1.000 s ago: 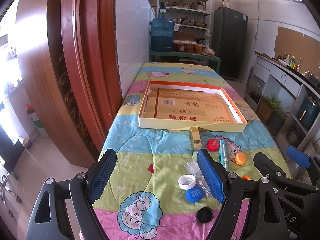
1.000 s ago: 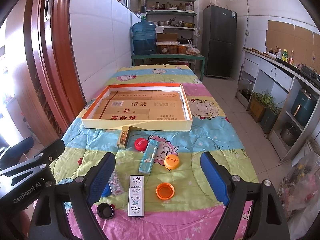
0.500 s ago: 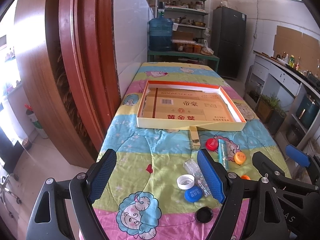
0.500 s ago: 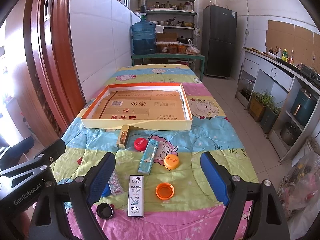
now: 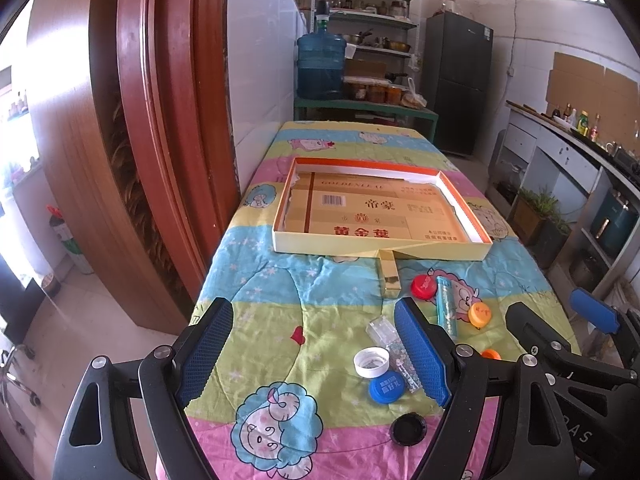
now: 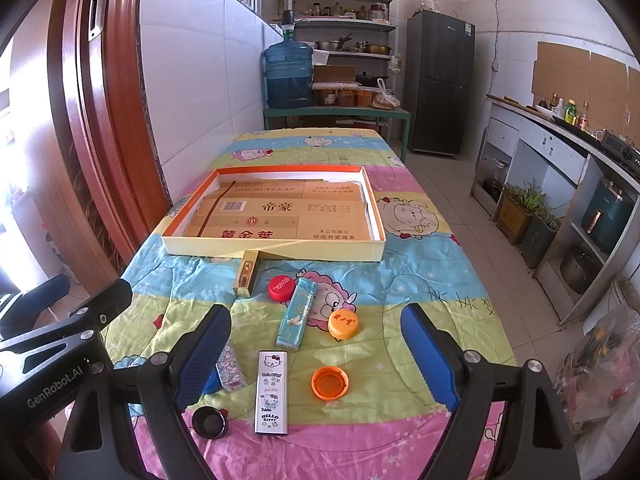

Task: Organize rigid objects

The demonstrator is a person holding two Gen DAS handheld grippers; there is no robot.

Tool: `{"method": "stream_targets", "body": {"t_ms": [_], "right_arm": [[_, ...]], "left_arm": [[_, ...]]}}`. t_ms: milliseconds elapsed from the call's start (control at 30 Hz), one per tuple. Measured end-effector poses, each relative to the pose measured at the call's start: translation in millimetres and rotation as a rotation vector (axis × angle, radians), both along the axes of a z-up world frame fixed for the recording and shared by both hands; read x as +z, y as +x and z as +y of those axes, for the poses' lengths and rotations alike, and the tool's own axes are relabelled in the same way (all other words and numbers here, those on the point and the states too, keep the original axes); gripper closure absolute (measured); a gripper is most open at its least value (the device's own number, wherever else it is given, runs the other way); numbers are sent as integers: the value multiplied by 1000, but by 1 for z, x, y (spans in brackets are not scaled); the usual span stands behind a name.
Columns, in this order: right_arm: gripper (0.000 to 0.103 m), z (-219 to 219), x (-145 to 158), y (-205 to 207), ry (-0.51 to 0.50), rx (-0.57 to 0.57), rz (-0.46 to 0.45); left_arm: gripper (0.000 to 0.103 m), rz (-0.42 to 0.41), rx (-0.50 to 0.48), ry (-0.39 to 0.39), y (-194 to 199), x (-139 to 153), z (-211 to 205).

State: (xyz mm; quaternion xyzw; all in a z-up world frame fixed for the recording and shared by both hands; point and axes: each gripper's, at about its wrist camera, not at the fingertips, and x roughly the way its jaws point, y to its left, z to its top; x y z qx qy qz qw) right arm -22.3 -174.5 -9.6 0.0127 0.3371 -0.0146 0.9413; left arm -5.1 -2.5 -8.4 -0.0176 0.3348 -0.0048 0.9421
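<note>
Kitchen table under a cartoon quilt [image 6: 420, 272], small items scattered near.
Right gripper [image 6: 316, 356] spread wide around white Hello Kitty lighter [image 6: 272, 392]; left gripper [image 5: 312, 352] likewise spread, empty.

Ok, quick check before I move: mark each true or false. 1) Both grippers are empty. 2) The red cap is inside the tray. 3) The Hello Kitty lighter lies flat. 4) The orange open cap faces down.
1) True: left gripper and right gripper are open, holding nothing.
2) False: the red cap lies on the cloth in front of the tray.
3) True: the Hello Kitty lighter lies flat.
4) False: the orange open cap shows its hollow side up.
</note>
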Motion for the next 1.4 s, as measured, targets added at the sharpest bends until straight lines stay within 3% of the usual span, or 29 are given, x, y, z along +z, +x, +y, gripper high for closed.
{"method": "stream_targets", "body": {"t_ms": [367, 700, 1233, 1300, 1400], "right_arm": [[17, -10, -8, 1, 4, -21, 15], [17, -29, -38, 0, 27, -47, 88], [17, -38, -59, -4, 49, -46, 132], [17, -39, -59, -4, 48, -48, 129], [17, -41, -60, -4, 52, -55, 131]], "left_arm": [[19, 23, -24, -2, 2, -8, 3], [19, 97, -94, -21, 5, -35, -6], [22, 205, -189, -32, 4, -82, -24], [30, 228, -196, -44, 8, -87, -26], [32, 240, -200, -48, 13, -93, -29]]}}
